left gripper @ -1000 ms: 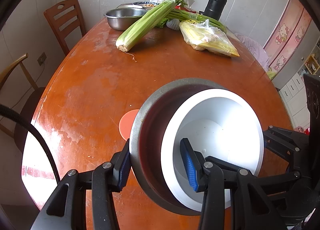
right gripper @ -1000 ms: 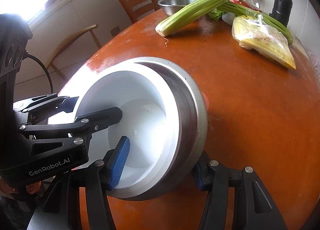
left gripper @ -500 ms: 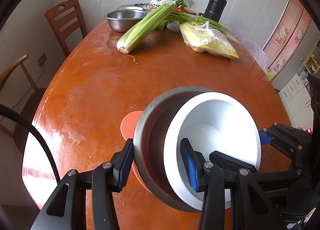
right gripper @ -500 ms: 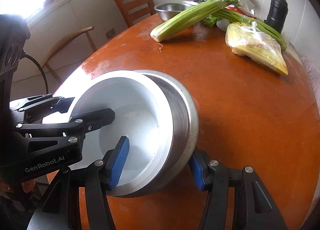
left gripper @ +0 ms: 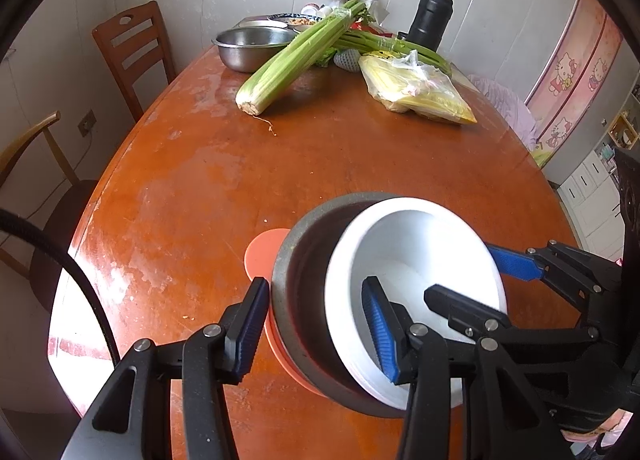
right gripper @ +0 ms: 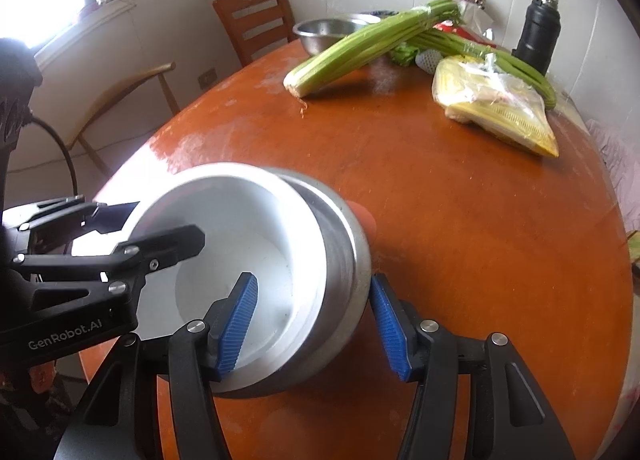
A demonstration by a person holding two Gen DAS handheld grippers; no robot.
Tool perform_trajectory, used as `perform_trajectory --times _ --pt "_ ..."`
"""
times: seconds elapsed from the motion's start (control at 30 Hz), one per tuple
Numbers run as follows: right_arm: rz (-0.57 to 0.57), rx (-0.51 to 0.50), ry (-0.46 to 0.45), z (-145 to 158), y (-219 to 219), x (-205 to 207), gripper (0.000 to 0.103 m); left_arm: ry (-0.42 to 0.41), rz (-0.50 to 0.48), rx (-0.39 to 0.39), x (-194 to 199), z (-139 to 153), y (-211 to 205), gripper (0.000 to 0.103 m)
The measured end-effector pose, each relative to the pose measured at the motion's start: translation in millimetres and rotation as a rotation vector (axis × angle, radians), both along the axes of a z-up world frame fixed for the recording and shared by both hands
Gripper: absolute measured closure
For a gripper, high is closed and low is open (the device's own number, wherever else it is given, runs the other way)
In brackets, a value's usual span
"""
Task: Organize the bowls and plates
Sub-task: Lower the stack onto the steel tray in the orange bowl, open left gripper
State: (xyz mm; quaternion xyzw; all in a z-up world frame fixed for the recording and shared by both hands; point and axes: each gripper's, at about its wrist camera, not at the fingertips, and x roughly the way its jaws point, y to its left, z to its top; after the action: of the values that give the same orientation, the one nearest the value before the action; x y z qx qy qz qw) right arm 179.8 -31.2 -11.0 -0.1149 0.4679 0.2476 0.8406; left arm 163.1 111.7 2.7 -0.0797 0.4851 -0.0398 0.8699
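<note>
A white bowl (left gripper: 420,252) sits nested inside a steel bowl (left gripper: 304,300), and the pair rests over an orange plate (left gripper: 264,252) on the table. My left gripper (left gripper: 314,330) straddles the pair's left wall. Its outer pad lies against the steel and its inner pad is inside the white bowl. My right gripper (right gripper: 314,326) straddles the opposite wall of the steel bowl (right gripper: 340,260) and white bowl (right gripper: 240,228). Its jaws are opening, and the outer pad stands just off the steel. A sliver of the orange plate (right gripper: 366,220) shows behind.
The brown oval table (left gripper: 200,180) carries a celery bunch (left gripper: 296,60), a steel basin (left gripper: 248,44), a bag of yellow food (left gripper: 416,92) and a black flask (left gripper: 434,16) at its far end. A wooden chair (left gripper: 132,52) stands at the far left.
The nested bowls have come down onto the orange plate, which now lies under them. The right gripper's jaws have widened a little, its outer pad leaving the steel wall.
</note>
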Motion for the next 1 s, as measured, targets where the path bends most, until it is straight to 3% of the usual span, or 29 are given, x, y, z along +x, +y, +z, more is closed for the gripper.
perform_trajectory --times 0.1,0.53,0.83,1.0 --pt "-0.016 0.031 -0.024 5.1 -3.7 1.7 0.036 -0.008 0.002 -0.004 -1.2 2.3 1.8 0.052" --pt "-0.032 0.059 -0.112 19.9 -6.2 -7.8 0.031 -0.046 0.022 -0.006 -11.1 12.8 3.3 0.045" --pt "-0.050 0.102 -0.173 37.3 -22.8 -33.3 0.029 -0.156 0.036 0.056 -41.9 39.2 -8.7 0.037" --pt "-0.065 0.112 -0.197 40.6 -36.6 -55.6 0.029 -0.178 0.028 0.063 -59.7 42.3 -19.8 0.033"
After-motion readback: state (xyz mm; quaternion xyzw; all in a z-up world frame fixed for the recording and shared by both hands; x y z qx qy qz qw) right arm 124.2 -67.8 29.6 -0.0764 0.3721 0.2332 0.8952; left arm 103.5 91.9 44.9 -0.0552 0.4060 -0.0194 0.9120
